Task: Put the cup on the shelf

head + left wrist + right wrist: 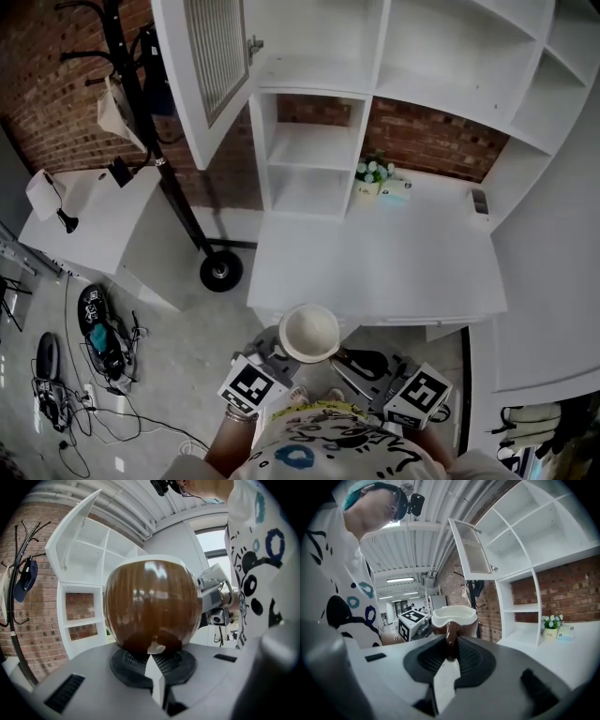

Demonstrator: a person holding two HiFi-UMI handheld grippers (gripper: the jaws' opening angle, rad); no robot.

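Observation:
A brown glazed cup [309,330] with a white inside hangs low in the head view, just off the front edge of the white desk [375,267]. My right gripper [349,358] is shut on the cup's handle. In the right gripper view the handle [450,639] is pinched between the pads, below the white rim [453,617]. My left gripper [272,349] is at the cup's other side. The cup's round belly [152,606] fills the left gripper view, and the left gripper [157,656] has its jaws together against the cup's wall. The white shelf unit [309,150] stands beyond.
A cabinet door [211,66] hangs open above the shelf's left side. A small potted plant [372,175] and a box sit at the back of the desk. A black coat stand [141,94], a white side table [94,225] and floor cables [94,342] lie to the left.

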